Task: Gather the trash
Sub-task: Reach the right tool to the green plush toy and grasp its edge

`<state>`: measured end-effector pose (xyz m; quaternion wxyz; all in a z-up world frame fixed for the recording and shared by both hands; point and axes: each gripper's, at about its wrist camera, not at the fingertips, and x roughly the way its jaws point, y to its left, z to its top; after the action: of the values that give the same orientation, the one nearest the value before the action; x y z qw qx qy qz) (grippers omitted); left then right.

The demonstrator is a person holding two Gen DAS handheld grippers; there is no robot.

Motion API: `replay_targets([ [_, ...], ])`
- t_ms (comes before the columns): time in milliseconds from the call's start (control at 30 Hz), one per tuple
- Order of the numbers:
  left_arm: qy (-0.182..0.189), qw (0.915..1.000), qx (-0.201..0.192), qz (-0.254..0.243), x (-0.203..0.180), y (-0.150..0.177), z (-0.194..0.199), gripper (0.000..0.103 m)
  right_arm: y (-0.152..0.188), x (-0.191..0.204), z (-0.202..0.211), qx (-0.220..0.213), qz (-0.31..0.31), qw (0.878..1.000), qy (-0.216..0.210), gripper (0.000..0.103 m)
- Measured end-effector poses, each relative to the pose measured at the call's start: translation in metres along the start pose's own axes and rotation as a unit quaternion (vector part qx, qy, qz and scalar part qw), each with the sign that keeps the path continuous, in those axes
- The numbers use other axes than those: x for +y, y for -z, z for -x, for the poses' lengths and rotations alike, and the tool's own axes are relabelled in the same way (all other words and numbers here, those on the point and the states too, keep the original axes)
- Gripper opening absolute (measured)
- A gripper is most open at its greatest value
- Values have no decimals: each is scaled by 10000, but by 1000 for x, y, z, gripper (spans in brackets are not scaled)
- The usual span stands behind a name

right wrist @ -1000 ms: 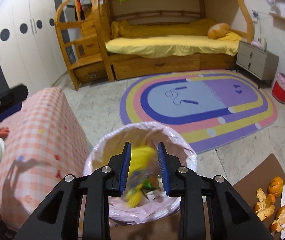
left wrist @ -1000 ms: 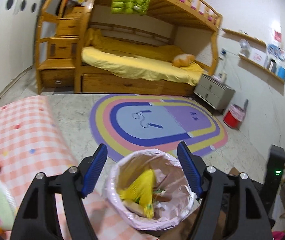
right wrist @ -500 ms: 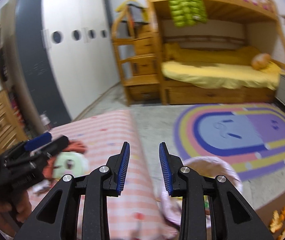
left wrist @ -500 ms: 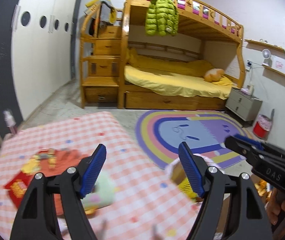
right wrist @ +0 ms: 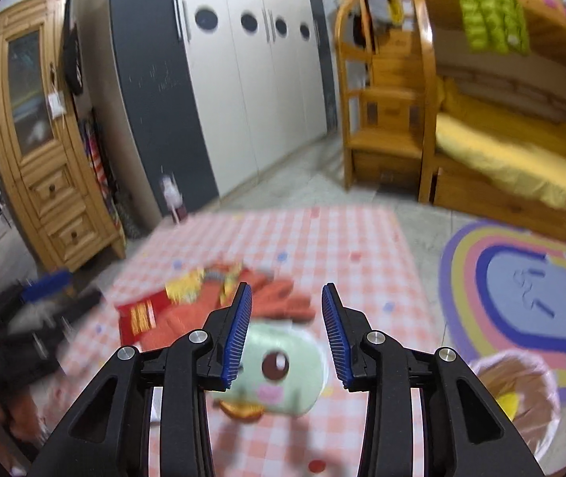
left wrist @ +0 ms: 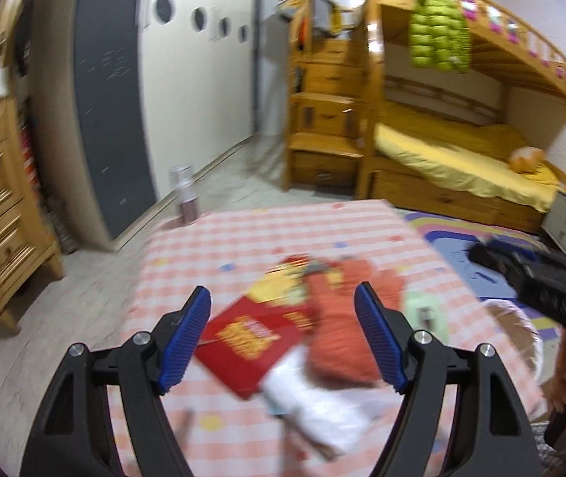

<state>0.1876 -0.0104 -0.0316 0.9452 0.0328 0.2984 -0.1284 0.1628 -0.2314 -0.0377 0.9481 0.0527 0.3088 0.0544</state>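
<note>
Red snack packet (left wrist: 249,344), flat and glossy, lies on checkered cloth (left wrist: 267,234); both hand-held grippers (left wrist: 283,334) (right wrist: 286,334) spread, holding nothing.

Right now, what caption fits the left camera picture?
Open left tongs hover over a red snack packet on the pink checked table.

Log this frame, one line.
left gripper: open, empty | right gripper: open, empty | red packet on table | bin: right of table
</note>
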Motion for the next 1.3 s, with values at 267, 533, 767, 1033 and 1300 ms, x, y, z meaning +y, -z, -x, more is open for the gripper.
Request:
replay_targets([
  [267,-285,9976,370,519,39,7,-14,76,15,5,-21,582,194,9981,-12,50],
  [533,-219,9983,427,319,23,11,-20,77,28,27,-43,1042,443,9936,21,51],
  [767,-178,9978,487,407,24,12,-23,77,36,43,-65,1374,545,9890,78,66],
  [1033,-155,9982,463,362,23,14,-21,77,35,37,-53,1190,455,9918,8,18],
  [1300,-91,9987,391,325,17,13,-19,77,18,9,-2,147,231,9994,200,4],
])
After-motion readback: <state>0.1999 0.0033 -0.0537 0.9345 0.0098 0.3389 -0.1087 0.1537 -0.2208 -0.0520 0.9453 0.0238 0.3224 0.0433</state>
